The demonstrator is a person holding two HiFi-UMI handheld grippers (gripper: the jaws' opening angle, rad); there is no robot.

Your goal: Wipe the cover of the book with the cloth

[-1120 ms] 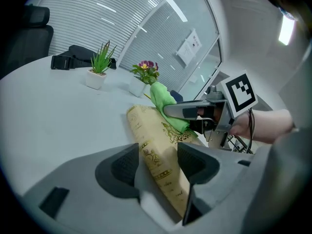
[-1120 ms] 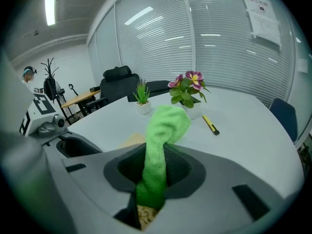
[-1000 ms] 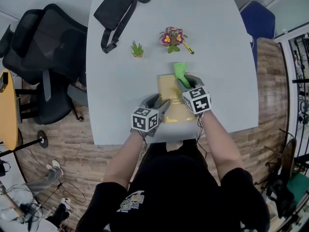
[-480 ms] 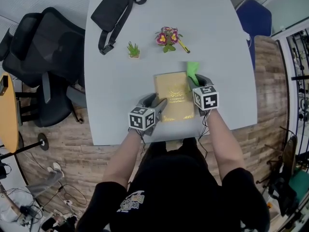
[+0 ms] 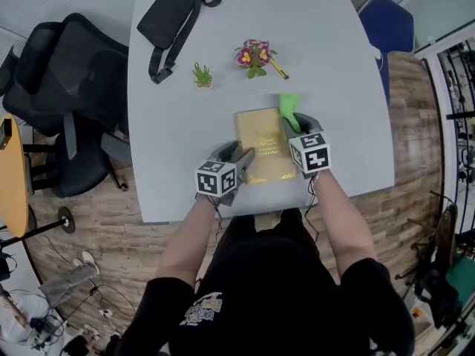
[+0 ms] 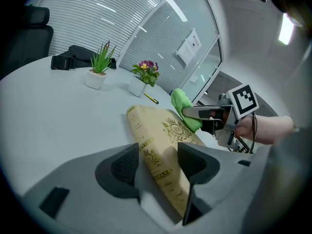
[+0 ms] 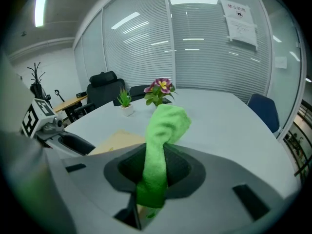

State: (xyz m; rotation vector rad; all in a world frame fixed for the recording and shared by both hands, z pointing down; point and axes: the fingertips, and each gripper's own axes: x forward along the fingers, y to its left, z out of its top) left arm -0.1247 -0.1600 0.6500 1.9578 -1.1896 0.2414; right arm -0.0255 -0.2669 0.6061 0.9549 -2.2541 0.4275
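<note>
Pinching the green cloth [image 5: 288, 105], the right claw [image 5: 292, 122] has slid back toward the book [image 5: 261, 148], which the left claw [image 5: 243, 159] clamps.

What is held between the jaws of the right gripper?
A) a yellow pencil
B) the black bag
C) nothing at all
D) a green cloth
D: in the right gripper view, the jaws of the right gripper are closed on the green cloth, whose free end stands up above them, while the left gripper grips the book.
</note>
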